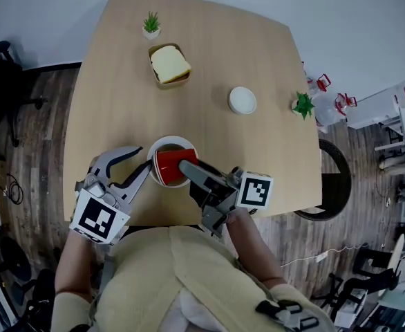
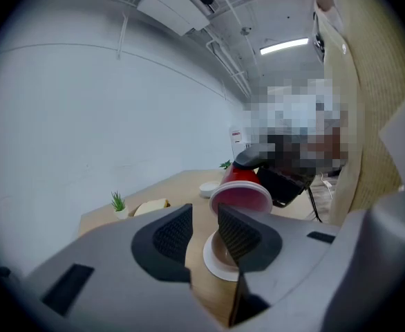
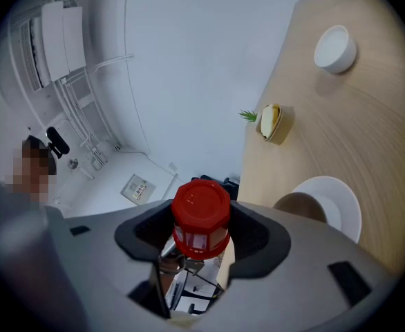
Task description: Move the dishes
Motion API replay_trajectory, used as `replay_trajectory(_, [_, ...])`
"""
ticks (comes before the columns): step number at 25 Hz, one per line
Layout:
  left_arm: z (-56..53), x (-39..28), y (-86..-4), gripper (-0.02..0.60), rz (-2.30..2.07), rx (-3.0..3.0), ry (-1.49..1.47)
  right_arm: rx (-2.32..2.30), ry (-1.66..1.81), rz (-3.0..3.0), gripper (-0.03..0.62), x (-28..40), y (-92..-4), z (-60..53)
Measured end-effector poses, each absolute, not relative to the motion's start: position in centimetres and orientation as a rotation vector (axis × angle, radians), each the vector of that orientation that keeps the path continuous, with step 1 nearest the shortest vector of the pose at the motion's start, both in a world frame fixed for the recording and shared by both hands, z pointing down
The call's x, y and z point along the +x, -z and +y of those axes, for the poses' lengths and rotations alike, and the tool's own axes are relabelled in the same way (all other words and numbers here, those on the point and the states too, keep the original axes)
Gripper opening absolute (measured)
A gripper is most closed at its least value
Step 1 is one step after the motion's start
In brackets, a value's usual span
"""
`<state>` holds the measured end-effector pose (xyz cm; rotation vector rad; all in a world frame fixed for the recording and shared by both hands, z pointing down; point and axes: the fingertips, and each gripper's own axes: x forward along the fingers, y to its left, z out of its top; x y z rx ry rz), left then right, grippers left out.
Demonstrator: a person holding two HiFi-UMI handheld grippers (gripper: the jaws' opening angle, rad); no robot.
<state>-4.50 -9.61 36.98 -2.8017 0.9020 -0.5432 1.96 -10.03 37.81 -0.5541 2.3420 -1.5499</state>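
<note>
Pale wooden table [image 1: 119,81] fills the head view: at its near edge, the right gripper [image 1: 183,166] holds a red plastic cup [image 1: 166,166] tipped on its side over a white round bowl with a brown inside [image 1: 169,141], and the left gripper [image 1: 144,158] sits just beside the bowl's left rim. Left gripper view: jaws narrowly apart, nothing between them, bowl just beyond. Right gripper view: jaws clamped on the cup's sides, base toward the camera.

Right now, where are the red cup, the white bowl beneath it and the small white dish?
red cup [image 1: 166,167]: head view, on its side wall.
white bowl [image 1: 168,140]: head view, on its far rim.
small white dish [image 1: 242,100]: head view, on its centre.
</note>
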Motion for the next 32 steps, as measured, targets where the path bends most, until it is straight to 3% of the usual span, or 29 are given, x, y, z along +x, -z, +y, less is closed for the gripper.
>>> replay_trajectory(15, [-7.4, -3.4, -36.9, 0.104, 0.741, -2.631, 0.650, -0.355, 1.738, 2.158, 0.253, 0.1, -38.6, -7.7])
replay_trajectory(23, [-6.3, -3.2, -36.7, 0.049, 0.667, -2.600, 0.666, -0.310, 1.794, 2.066, 0.253, 0.0, -39.1, -6.9])
replay_trajectory(32, [-6.3, -3.5, -36.0, 0.041, 0.619, -2.610, 0.699, -0.285, 1.733, 2.052, 0.252, -0.2, -38.3, -7.2])
